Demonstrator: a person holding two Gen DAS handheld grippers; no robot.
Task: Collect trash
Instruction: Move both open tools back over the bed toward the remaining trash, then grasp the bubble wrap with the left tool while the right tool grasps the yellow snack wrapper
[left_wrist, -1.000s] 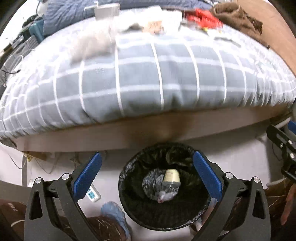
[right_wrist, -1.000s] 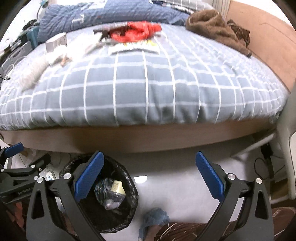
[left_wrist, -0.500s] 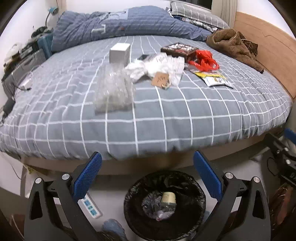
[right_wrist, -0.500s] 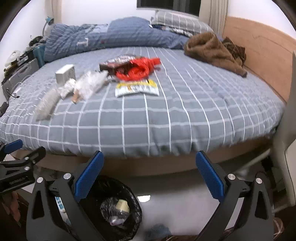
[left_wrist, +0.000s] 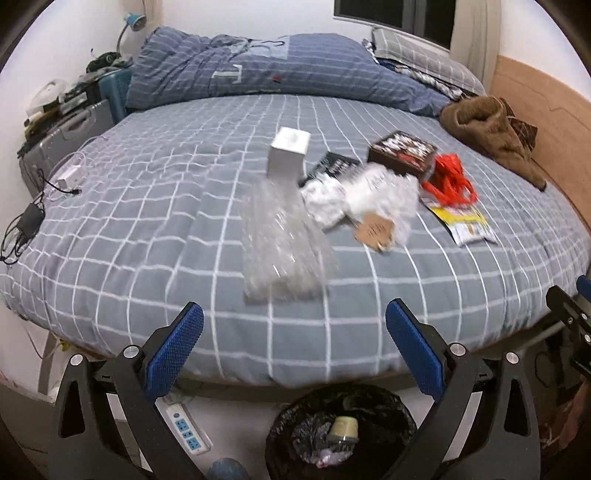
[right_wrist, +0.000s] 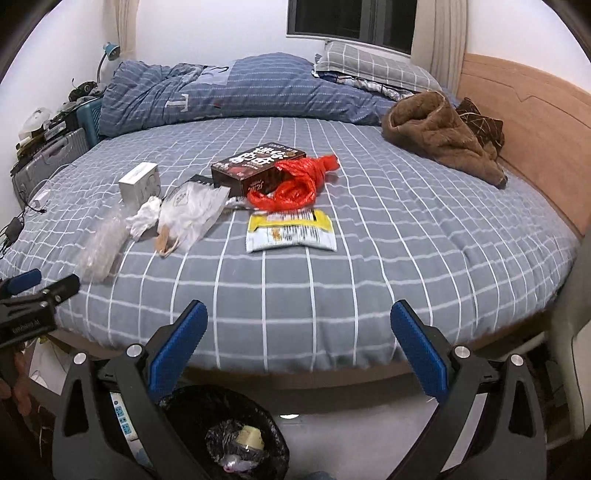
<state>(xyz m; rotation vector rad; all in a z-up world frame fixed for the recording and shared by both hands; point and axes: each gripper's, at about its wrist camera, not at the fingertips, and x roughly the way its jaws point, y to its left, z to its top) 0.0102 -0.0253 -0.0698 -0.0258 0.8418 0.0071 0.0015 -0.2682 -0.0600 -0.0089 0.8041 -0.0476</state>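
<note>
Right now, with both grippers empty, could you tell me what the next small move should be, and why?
Probably move the left gripper forward over the clear plastic wrap. Both grippers are open and empty, and the wrap is the piece of litter lying nearest the bed's edge, straight ahead of the left fingers, with the trash bin just below for the drop.

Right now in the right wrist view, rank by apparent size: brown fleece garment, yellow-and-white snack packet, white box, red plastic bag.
1. brown fleece garment
2. yellow-and-white snack packet
3. red plastic bag, close to the packet, unsure
4. white box
</note>
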